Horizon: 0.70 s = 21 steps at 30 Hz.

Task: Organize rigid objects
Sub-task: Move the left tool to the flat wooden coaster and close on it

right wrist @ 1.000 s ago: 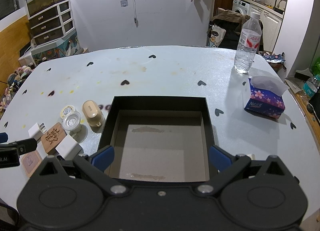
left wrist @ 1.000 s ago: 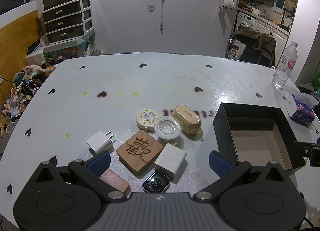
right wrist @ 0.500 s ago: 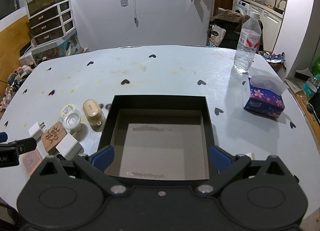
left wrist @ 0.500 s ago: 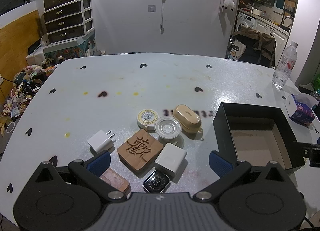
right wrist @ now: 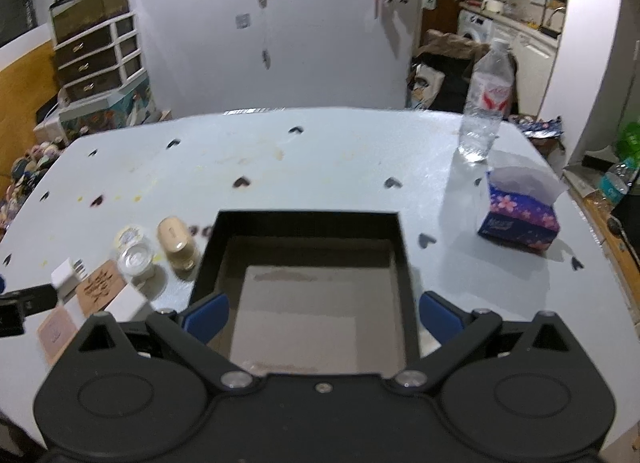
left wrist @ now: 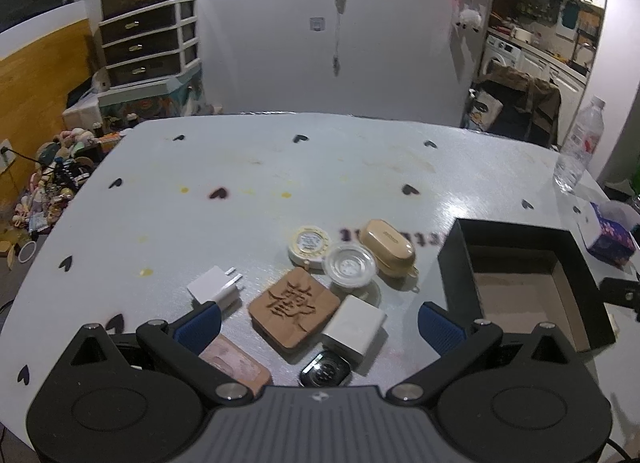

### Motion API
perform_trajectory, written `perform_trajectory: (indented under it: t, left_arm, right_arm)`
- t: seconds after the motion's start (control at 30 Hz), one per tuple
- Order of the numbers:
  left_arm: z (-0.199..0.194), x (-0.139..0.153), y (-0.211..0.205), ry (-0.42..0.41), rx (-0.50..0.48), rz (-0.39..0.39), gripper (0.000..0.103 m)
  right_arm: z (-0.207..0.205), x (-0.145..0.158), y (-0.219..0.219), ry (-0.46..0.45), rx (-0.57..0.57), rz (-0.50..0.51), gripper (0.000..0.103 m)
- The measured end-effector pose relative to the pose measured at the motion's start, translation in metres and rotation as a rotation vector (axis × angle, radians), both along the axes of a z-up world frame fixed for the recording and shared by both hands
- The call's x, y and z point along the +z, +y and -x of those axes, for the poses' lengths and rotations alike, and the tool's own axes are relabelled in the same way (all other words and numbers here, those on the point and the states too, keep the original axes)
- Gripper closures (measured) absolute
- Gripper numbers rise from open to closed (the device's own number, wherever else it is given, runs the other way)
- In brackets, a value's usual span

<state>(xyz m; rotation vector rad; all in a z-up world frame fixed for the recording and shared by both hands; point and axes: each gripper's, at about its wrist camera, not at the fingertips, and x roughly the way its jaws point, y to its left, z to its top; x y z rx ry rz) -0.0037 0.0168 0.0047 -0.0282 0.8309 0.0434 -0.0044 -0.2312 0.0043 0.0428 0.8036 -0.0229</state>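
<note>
A cluster of small objects lies on the white table: a carved wooden square (left wrist: pixel 295 310), a white cube charger (left wrist: pixel 354 323), a white plug (left wrist: pixel 215 287), a smartwatch (left wrist: pixel 326 371), a pink pad (left wrist: pixel 236 363), a clear round lid (left wrist: pixel 349 265), a cream round tin (left wrist: pixel 309 243) and a tan earbud case (left wrist: pixel 387 247). My left gripper (left wrist: pixel 319 325) hangs open just above the near side of this cluster, holding nothing. An empty black box (right wrist: pixel 308 283) sits right of the cluster. My right gripper (right wrist: pixel 322 313) hovers open over the box's near half.
A water bottle (right wrist: pixel 486 103) and a purple tissue box (right wrist: pixel 520 215) stand on the table's right side. The table's far half holds only heart stickers and stains. A drawer unit (left wrist: pixel 150 43) and floor clutter lie beyond the left edge.
The right gripper has shifted, with the box and table sliding slightly right and lower in its view, which is now blurred. The left gripper has barely moved. No object moved.
</note>
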Motion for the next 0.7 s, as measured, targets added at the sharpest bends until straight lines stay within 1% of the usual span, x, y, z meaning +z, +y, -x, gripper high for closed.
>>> perform_trajectory:
  t: [0.1,0.23,0.47,0.6,0.63,0.7]
  left_arm:
    - [-0.002,0.002,0.009,-0.020,0.036,-0.010,0.000]
    - [-0.005,0.004,0.021,-0.040,0.086,-0.023,0.000]
    - [-0.009,-0.001,0.051,-0.059,0.178,-0.041,0.000]
    - [-0.009,-0.010,0.069,-0.058,0.173,-0.001,0.000]
    - [-0.009,-0.014,0.073,-0.055,0.164,0.003,0.000]
    - [-0.010,-0.021,0.080,-0.050,0.127,0.013,0.000]
  right_arm:
    - [-0.002,0.002,-0.010,-0.014,-0.036,0.008,0.000]
    - [-0.005,0.003,-0.025,-0.026,-0.071,-0.010,0.000]
    - [-0.013,-0.003,-0.049,-0.023,-0.111,-0.034,0.000]
    - [-0.015,-0.009,-0.060,-0.014,-0.126,-0.034,0.002]
    - [-0.016,-0.011,-0.063,-0.011,-0.131,-0.037,0.005]
    - [-0.018,-0.015,-0.069,0.000,-0.134,-0.052,0.013]
